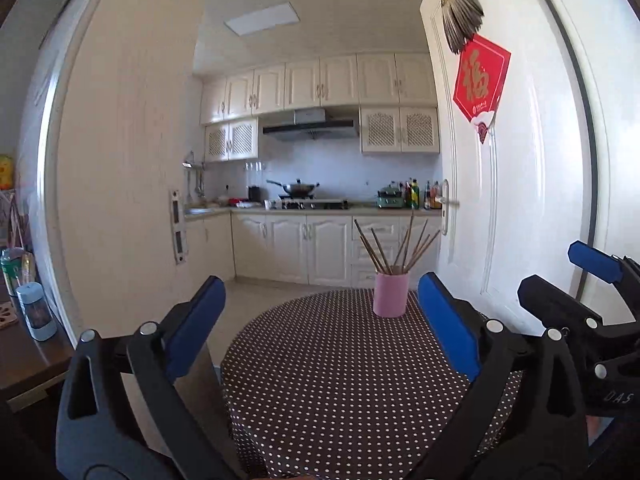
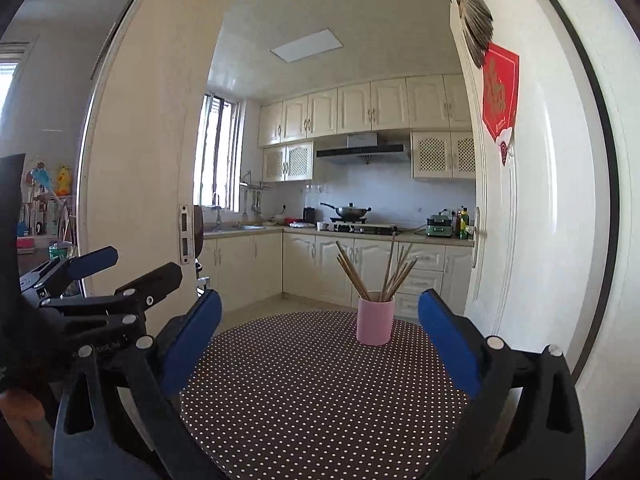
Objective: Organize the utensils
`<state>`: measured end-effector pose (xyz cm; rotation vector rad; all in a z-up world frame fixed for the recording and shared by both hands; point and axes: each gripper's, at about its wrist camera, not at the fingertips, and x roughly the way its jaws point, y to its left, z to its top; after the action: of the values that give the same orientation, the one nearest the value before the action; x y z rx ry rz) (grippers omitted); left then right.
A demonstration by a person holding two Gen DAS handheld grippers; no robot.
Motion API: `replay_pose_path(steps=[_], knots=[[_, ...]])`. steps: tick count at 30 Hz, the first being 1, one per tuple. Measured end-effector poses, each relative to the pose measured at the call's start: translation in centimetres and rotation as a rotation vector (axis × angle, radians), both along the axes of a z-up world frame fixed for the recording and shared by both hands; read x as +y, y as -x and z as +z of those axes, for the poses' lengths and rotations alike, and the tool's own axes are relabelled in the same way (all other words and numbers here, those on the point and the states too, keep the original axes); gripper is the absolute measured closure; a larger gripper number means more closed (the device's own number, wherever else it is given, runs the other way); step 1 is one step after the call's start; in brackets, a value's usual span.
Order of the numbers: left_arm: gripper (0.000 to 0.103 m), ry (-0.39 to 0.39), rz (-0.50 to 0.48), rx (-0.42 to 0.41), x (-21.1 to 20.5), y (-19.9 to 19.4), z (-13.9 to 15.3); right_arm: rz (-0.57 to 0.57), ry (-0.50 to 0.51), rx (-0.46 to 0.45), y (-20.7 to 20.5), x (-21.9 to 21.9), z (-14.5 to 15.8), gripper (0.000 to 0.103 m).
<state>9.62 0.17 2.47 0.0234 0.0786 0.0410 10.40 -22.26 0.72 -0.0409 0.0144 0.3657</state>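
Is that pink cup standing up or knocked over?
Upright: the pink cup stands on the dotted tablecloth, chopsticks fanning from its top.

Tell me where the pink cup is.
The pink cup stands upright at the far edge of the dotted table, right of centre in both wrist views, with chopsticks in it, near the white door.

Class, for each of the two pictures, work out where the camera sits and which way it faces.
Left wrist: sits on the left claw, facing level across the polka-dot table at the pink cup of chopsticks; the right claw shows at right.
Right wrist: sits on the right claw, facing the same way; the left claw shows at left.
Shared: table, cup, chopsticks, kitchen, red door decoration. Both claws are open, empty.
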Motion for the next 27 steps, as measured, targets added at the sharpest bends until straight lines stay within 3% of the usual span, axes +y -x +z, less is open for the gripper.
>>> replay_pose_path(steps=[5, 27], knots=[[0.007, -0.009, 0.0, 0.009, -0.2, 0.3, -0.2, -0.023, 0.035, -0.01, 0.3, 0.6, -0.7, 0.008], [0.007, -0.018, -0.003, -0.05, -0.9, 0.8, -1.6, -0.043, -0.006, -0.023, 0.9, -0.5, -2.5, 0.008]])
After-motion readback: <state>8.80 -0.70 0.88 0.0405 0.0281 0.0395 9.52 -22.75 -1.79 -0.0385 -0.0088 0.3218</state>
